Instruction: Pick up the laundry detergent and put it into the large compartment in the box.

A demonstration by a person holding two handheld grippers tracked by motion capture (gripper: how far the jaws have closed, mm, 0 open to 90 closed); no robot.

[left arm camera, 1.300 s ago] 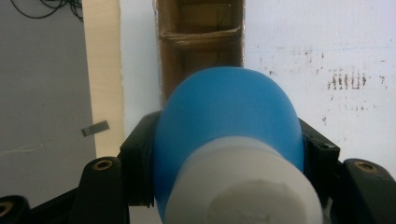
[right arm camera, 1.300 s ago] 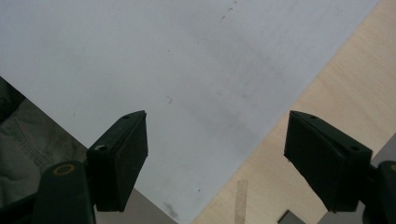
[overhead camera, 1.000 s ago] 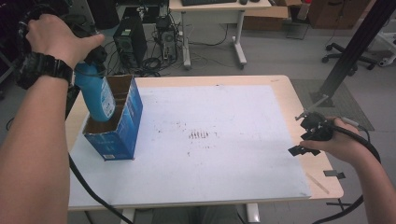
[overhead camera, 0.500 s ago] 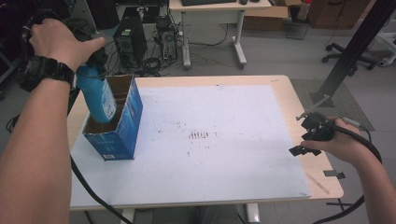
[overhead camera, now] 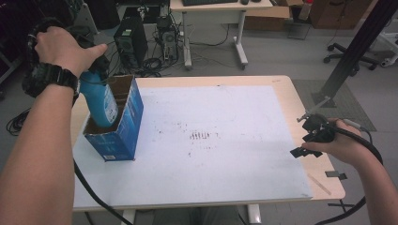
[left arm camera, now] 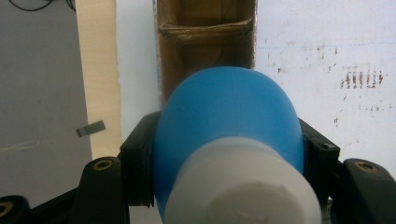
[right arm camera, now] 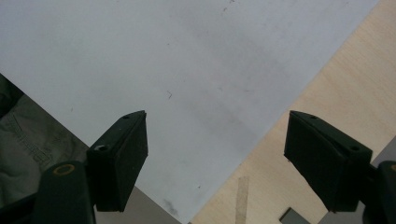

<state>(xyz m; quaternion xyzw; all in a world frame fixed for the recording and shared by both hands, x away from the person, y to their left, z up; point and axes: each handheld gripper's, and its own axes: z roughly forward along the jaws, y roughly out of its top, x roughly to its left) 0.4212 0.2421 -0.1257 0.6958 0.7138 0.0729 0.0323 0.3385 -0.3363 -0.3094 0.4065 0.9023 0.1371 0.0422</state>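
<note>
Left gripper (overhead camera: 96, 77) pinching blue bottle (overhead camera: 99, 104) upright, partway into open blue carton (overhead camera: 123, 129); right gripper (right arm camera: 215, 156) spread, idle over the table (overhead camera: 281, 84). Next, probably: lower squarely, then release.

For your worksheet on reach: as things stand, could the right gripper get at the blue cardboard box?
Probably yes. The right gripper hangs open at the table's right edge, the blue cardboard box stands far left, and bare white sheet lies between. The left gripper holds the blue bottle in its opening, though.
</note>
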